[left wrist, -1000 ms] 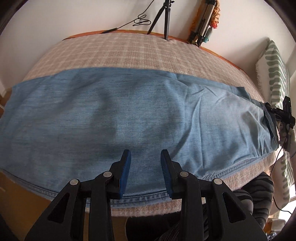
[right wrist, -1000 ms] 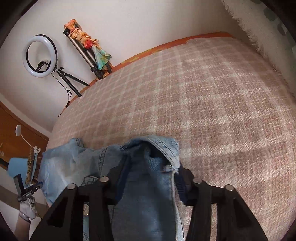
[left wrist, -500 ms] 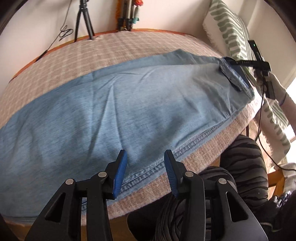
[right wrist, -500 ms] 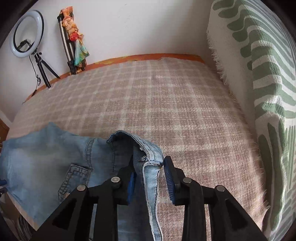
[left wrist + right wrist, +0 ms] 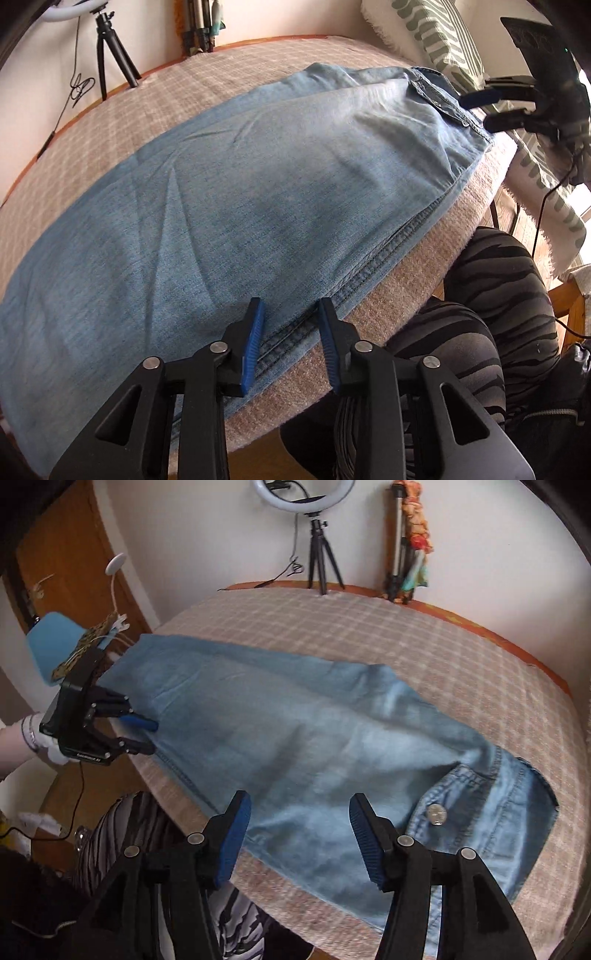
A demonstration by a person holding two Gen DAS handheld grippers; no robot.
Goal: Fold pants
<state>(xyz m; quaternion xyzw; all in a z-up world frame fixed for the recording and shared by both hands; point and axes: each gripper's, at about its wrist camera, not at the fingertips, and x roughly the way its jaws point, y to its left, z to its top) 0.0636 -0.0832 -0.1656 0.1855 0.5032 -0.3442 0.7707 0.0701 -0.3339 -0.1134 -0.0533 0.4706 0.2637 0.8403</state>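
Pants: the blue denim pants (image 5: 295,738) lie lengthwise near the front edge of the bed (image 5: 406,635), apparently already folded leg over leg, waistband and metal button (image 5: 436,814) at the person's right.
Left hand-held gripper: the left hand-held gripper (image 5: 290,334) points down at the stitched side seam (image 5: 369,269) partway along the leg. Its jaws have just been closing, yet a gap shows between the blue pads, which straddle the seam without pinching it. Released, I judge.
Right hand-held gripper: the right hand-held gripper (image 5: 299,834) hangs above the hip area, clear of the cloth. Its jaws have just been opening and stand wide with nothing between them. Released.
Step in hand: probably regrasping for the crosswise fold, bringing leg ends and waist together.
Next move: the left jaws likely need to drop onto the seam and clench through both layers. The right needs to find the waistband edge and take all layers, so the fold carries evenly.
Risk: grabbing only the top layer would skew the fold.
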